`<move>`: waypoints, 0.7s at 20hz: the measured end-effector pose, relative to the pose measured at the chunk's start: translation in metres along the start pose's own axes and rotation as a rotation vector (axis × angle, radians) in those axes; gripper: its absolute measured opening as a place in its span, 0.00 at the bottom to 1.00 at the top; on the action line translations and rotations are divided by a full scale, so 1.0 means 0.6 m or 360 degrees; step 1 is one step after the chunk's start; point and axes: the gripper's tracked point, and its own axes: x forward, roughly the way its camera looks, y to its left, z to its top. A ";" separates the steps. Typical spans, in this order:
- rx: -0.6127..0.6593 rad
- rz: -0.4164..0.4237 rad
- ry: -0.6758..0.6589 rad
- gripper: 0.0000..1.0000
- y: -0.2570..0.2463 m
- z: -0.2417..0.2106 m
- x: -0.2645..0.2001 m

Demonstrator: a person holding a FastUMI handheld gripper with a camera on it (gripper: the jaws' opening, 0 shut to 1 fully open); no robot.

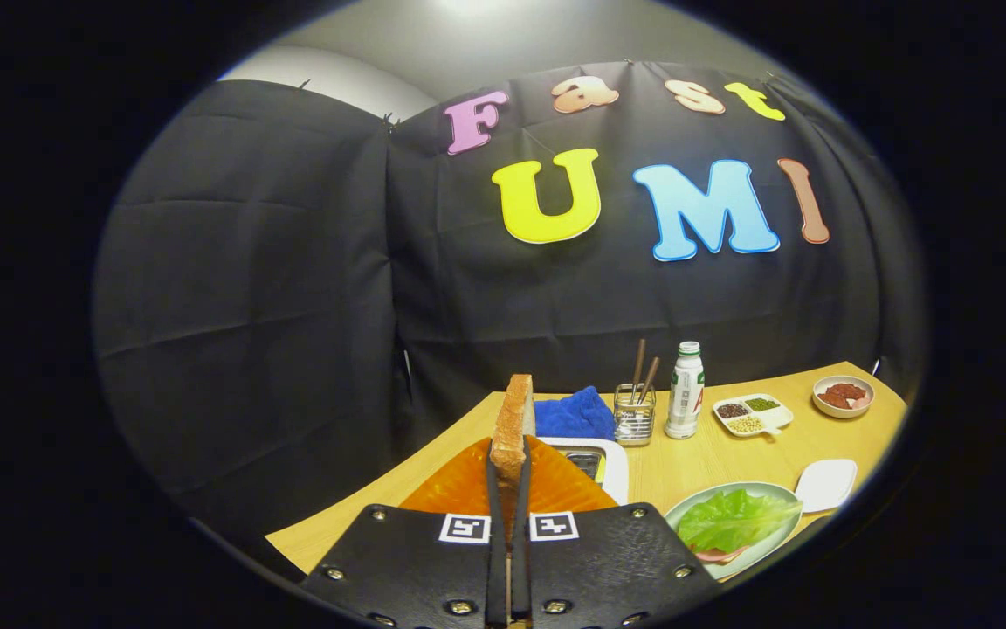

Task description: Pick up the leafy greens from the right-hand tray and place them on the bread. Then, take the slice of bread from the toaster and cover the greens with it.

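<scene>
My gripper (pixel 509 489) is shut on a slice of bread (pixel 513 424), held upright on its edge between the two fingers and lifted above the table. Right of the fingers lies a pale green plate (pixel 782 498) with a leafy green (pixel 734 520) spread over it; a bit of pink ham peeks out under the leaf, and the bread beneath is hidden. Just beyond the fingers, behind the held slice, sits the white toaster (pixel 612 463) with its dark slot showing.
An orange mat (pixel 459 485) lies under the fingers on the wooden table (pixel 695 459). Beyond are a blue cloth (pixel 575 413), a wire holder with sticks (pixel 635 411), a white bottle (pixel 685 390), a divided dish of beans (pixel 752 414), a bowl (pixel 843 395) and a small white tray (pixel 826 483).
</scene>
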 end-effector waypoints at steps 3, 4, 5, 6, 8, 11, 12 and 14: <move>0.0017 0.0025 -0.0026 0.02 -0.005 0.016 -0.009; 0.0013 0.0034 -0.0027 0.02 -0.008 0.023 -0.015; 0.0014 0.0039 -0.0035 0.02 -0.012 0.027 -0.020; 0.0014 0.0035 -0.0046 0.02 -0.019 0.035 -0.023; -0.0001 0.0013 -0.0075 0.02 -0.037 0.047 -0.034; -0.0023 -0.0010 -0.0073 0.02 -0.067 0.050 -0.045; -0.0034 -0.0019 -0.0061 0.02 -0.080 0.047 -0.049; -0.0047 -0.0048 -0.0040 0.02 -0.113 0.041 -0.054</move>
